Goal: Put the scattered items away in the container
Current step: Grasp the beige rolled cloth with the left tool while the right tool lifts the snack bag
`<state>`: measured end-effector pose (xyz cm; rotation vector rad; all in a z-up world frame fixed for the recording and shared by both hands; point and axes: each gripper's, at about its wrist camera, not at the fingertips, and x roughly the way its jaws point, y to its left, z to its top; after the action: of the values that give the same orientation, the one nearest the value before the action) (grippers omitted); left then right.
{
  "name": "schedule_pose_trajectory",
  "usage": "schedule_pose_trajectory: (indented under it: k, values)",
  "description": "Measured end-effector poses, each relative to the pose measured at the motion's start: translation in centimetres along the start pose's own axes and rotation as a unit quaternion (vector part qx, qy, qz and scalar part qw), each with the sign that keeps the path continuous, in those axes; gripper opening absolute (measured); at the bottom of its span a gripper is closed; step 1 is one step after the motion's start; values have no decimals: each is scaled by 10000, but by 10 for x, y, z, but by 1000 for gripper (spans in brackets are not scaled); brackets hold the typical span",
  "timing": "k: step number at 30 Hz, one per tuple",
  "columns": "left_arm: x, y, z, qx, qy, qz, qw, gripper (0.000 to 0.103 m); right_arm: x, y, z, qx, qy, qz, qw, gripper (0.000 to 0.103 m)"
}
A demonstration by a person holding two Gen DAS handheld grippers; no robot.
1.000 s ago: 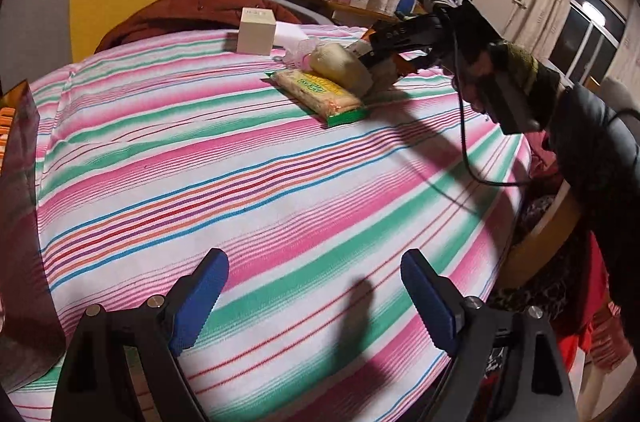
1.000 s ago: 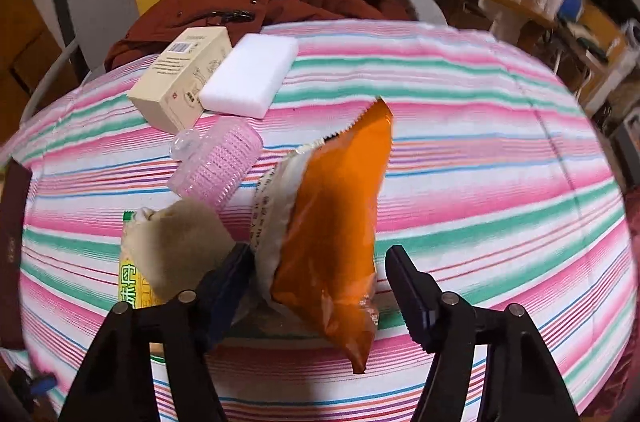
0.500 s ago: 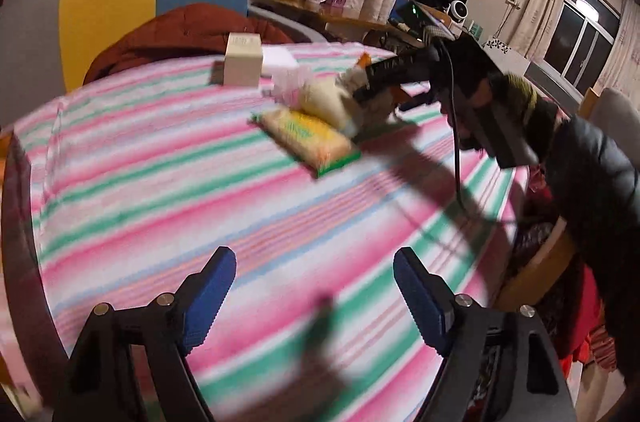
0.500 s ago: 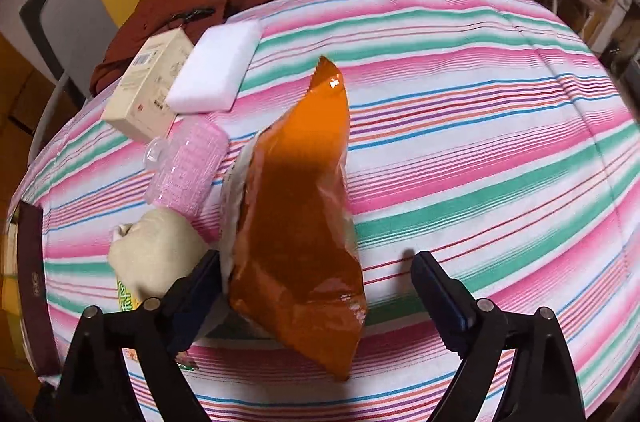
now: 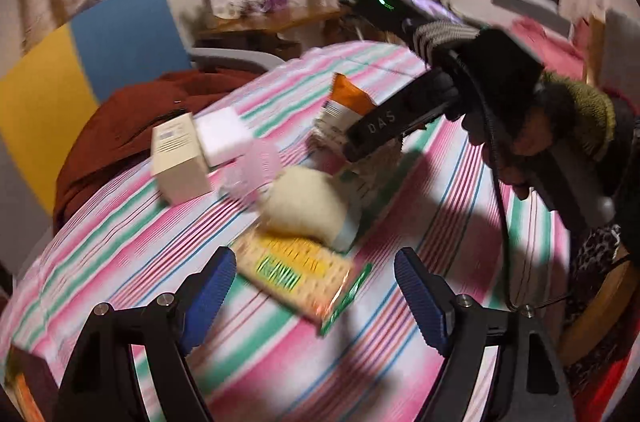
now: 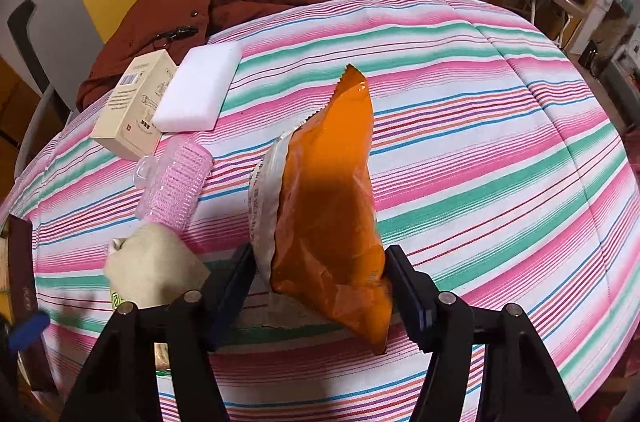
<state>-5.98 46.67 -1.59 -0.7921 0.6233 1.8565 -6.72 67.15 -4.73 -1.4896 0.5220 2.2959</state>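
Two black hand-held grippers with blue ribbed pads

The left gripper (image 5: 312, 296) has black angular finger arms, silver screw heads near each knuckle and dark blue ridged pads (image 5: 210, 286). The right gripper (image 6: 320, 286) is built alike; behind its claw, its black body bears pale "DAS" lettering, a green light and a black cable, gripped by a hand (image 5: 532, 138) in an olive knitted cuff.

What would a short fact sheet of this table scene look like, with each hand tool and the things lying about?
surface: striped tablecloth
right tool: closed around orange snack bag
left tool: open, empty, over yellow-green packet
other items: cream box, white block, pink ribbed roller, beige pouch
container: dark edge at far left, hard to tell
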Motion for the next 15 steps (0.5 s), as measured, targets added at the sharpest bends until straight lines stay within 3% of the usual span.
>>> schedule_pose_trajectory:
  k: [2, 11, 15]
  values:
    - [12, 1, 6, 47, 108, -122, 9999, 83, 1, -1, 1, 21, 16, 7, 10000, 67]
    - [45, -10, 17, 695, 135, 37, 9975, 84, 3, 0, 2, 70, 67, 15, 10000, 67]
    - [60, 0, 20, 635, 276, 101, 9975, 84, 4, 1, 2, 74, 73, 2, 9999, 68]
